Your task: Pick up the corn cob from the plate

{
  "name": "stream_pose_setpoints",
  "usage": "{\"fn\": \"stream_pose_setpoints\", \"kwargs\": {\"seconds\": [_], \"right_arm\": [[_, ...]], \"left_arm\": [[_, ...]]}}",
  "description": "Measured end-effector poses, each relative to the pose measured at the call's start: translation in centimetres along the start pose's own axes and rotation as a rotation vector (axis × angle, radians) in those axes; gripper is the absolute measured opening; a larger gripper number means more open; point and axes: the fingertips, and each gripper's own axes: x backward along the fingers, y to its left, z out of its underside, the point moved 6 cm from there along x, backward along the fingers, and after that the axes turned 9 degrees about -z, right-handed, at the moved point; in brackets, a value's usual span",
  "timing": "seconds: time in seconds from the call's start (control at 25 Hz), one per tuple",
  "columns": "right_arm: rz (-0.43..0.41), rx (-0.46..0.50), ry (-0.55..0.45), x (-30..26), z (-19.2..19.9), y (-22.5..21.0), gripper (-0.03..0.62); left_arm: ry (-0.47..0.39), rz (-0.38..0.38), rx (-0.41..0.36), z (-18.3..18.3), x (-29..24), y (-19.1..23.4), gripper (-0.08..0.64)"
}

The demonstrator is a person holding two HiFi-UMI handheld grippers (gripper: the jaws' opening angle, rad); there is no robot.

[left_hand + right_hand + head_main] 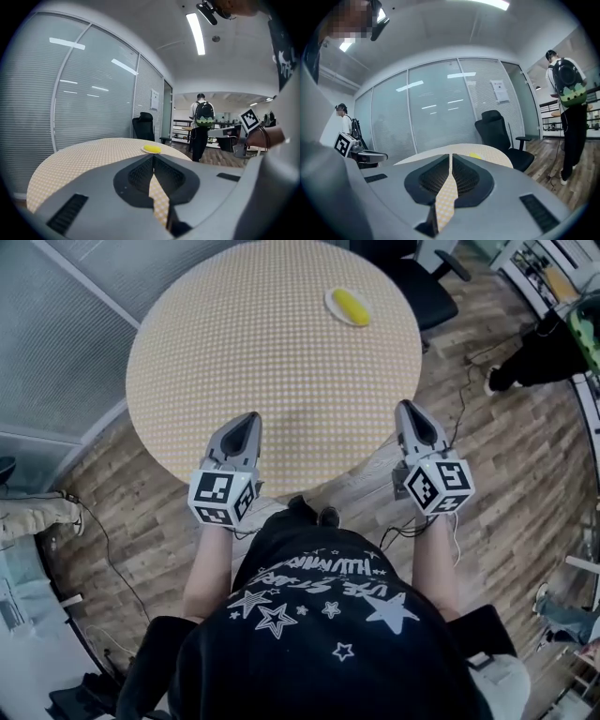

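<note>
A yellow corn cob (352, 306) lies on a small white plate (333, 305) at the far right of the round checked table (272, 352). In the left gripper view the corn cob (152, 148) shows far off, beyond the jaw tips. My left gripper (248, 418) hovers over the table's near edge, shut with nothing in it. My right gripper (407, 407) sits at the table's near right edge, also shut and empty. In the right gripper view the corn cob (477, 155) peeks just past the shut jaws. Both grippers are well short of the plate.
A black office chair (422, 282) stands behind the table near the plate. Glass partition walls (56, 324) run along the left. A person with a backpack (202, 123) stands in the room beyond. Wooden floor (506, 456) and cables lie to the right.
</note>
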Motion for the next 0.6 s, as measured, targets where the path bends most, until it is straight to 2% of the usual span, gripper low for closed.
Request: {"fn": "stream_pose_setpoints", "kwargs": {"seconds": [0.16,0.36,0.6], "right_arm": [[0.041,0.019,-0.01,-1.1,-1.1,-0.4,0.032],[0.07,0.02,0.018,-3.1,-1.4,-0.5,0.032],[0.099,0.028,0.04,-6.0,-2.2,-0.9,0.033]], "left_arm": [[-0.028,0.034,0.0,-0.8,-2.0,1.0,0.006],[-0.007,0.067,0.03,0.1,-3.7,2.9,0.006],[0.004,0.061,0.073,0.6,-5.4,6.1,0.006]]}}
